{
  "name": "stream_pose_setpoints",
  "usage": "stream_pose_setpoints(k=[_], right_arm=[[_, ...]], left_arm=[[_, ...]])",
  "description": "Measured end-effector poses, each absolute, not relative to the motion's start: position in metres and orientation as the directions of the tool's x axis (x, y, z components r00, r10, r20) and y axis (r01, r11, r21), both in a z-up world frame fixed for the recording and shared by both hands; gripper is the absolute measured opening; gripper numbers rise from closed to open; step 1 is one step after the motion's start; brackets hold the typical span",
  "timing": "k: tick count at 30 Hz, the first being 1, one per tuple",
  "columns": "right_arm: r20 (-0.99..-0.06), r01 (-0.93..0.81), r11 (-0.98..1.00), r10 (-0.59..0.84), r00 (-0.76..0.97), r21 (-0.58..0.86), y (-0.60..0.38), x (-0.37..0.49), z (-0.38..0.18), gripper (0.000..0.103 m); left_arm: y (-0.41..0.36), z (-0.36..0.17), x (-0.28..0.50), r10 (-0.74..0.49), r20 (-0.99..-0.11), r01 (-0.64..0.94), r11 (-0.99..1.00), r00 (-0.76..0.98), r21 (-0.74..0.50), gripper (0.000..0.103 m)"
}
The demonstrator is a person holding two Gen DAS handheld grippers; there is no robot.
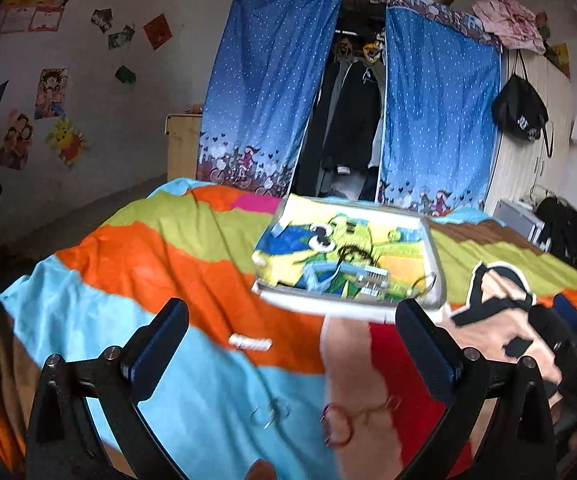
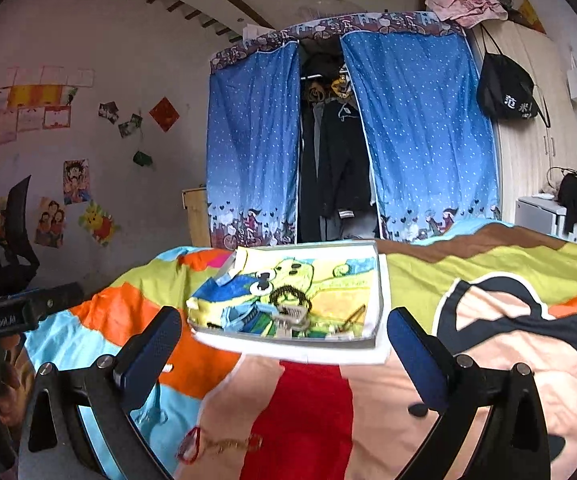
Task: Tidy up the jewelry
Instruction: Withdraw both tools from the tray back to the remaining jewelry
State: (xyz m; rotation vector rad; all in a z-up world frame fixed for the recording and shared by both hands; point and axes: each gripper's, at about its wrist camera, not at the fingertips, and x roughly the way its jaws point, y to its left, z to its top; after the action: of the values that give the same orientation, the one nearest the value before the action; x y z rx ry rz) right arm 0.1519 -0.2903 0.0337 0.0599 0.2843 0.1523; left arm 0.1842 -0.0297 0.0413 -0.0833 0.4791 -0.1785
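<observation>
A bed point(image 2: 468, 280) spread with a bedcover of bright colour blocks filled the lower half of both views. Behind it, at 12 o'clock, stood a wardrobe with blue dotted curtains point(image 1: 440, 100) parted on dark hanging clothes point(image 2: 340, 160). A black bag point(image 2: 504, 92) hung at 2 o'clock, with pink cloth point(image 1: 508, 24) piled on the wardrobe top nearby. Cartoon posters point(image 2: 76, 182) and papers dotted the wall at 9 o'clock, above a black chair point(image 2: 16, 240).
</observation>
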Motion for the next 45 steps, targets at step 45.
stream_pose_setpoints(k=[45], right_arm=[[-0.807,-0.106,0.945,0.32,0.497,0.309,-0.269,0.191,-0.083,0.103]], left_arm=[[0.001,-0.088,0.214,-0.135,-0.877,0.16,0.985,0.461,-0.068,0.101]])
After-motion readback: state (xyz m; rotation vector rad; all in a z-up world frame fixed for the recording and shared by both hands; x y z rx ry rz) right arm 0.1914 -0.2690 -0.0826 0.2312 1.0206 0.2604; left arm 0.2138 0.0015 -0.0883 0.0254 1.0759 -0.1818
